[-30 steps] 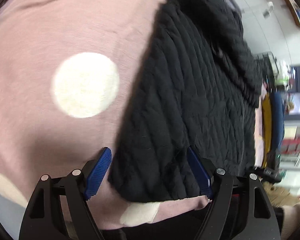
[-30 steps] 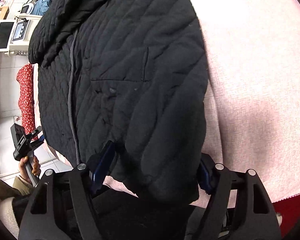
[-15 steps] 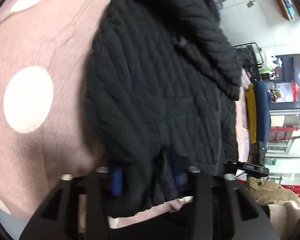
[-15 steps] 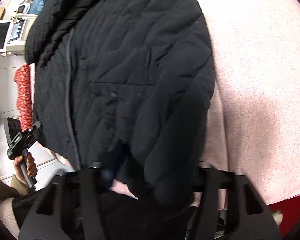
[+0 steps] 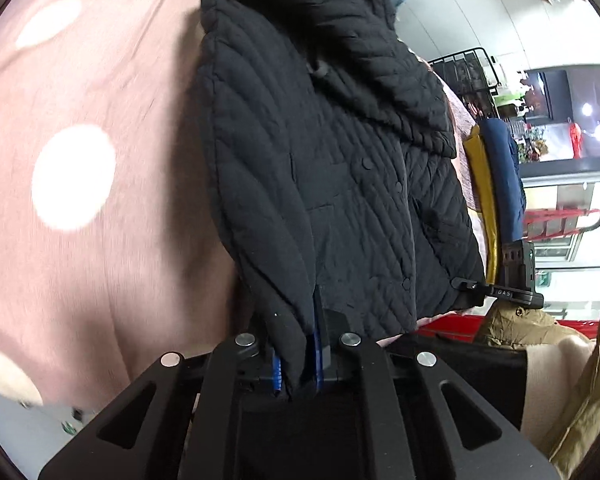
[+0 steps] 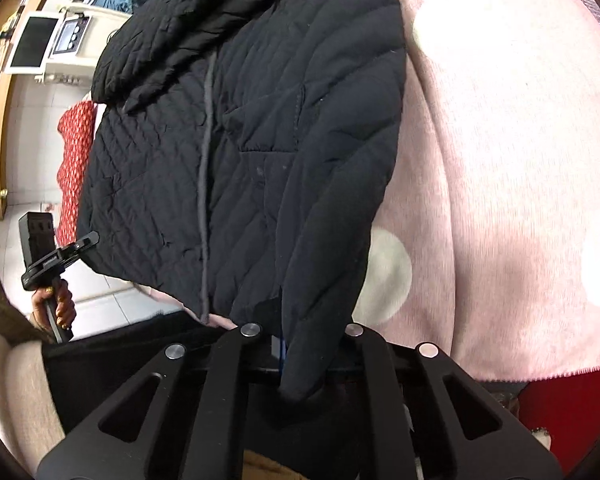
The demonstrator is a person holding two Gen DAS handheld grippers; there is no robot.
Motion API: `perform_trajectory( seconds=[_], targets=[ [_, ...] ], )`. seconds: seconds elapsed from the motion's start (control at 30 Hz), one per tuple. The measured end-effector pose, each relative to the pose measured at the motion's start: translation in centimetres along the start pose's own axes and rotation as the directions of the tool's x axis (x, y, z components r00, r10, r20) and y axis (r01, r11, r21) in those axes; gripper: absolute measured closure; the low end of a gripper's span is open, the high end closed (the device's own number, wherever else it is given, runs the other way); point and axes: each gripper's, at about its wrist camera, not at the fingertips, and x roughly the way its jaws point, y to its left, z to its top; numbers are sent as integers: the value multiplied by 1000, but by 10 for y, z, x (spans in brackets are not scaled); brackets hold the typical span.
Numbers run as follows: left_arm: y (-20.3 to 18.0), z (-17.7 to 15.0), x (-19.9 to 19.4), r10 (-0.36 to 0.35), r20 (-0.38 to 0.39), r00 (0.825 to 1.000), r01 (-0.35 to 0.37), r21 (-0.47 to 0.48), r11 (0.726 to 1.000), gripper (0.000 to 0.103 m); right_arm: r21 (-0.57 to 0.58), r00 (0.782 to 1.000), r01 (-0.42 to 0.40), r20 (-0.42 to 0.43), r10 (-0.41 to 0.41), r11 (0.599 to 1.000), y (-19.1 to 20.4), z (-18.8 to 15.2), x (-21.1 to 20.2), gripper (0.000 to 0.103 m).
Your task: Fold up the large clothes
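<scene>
Left wrist view: the left hand-held gripper (image 5: 296, 364), wide apart a second ago, is now clamped on a sleeve cuff of the black quilted jacket (image 5: 340, 184) lying on the pink polka-dot blanket (image 5: 100, 240). Right wrist view: the right hand-held gripper (image 6: 312, 364) has likewise closed on the other cuff (image 6: 304, 376), so both sleeves look ready to fold inward.

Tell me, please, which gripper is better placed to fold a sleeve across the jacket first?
Neither clearly: the left gripper and right gripper are each shut on a sleeve cuff of the black quilted jacket, lying on the pink dotted blanket. Either could start.
</scene>
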Motion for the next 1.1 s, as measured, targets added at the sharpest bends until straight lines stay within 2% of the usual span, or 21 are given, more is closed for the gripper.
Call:
perform_trajectory(
  seconds=[0.23,0.3,0.4,0.47,0.53,0.6,0.77,0.87,0.97,1.1],
  targets=[
    [0,-24,1,-28,-45,999,27,-34,999,94,29,996,-24,-88,27,999,-4,-24,1,93],
    [6,-29,1,-39,-49,998,35,-71,997,94,45,994,-29,-100,34,999,-6,-23,2,93],
    [6,-19,-1,-59,-33,998,55,-104,993,94,62,993,-38,-107,44,997,-6,-9,6,93],
    [-12,-3,-4,-53,-28,998,52,-42,998,94,58,993,-54,-99,60,997,-4,4,1,93],
    [-33,18,-13,-78,-1,997,78,19,997,94,28,993,-102,-61,104,994,9,24,-9,93],
    [-50,43,-21,-97,32,995,95,60,994,94,-29,993,-112,-26,111,993,30,46,-18,93],
    [-77,112,-41,-59,144,988,37,149,988,93,-131,986,-110,109,125,985,72,116,-46,93],
    [-79,151,-53,-31,223,974,-1,141,990,93,-145,973,-60,213,90,988,81,159,-69,93],
    [-74,184,-65,10,290,957,-40,98,994,93,-131,950,-26,305,65,991,78,189,-95,93],
    [-71,211,-75,49,333,942,-71,52,996,93,-68,916,-72,391,93,995,58,213,-133,93]
  ],
)
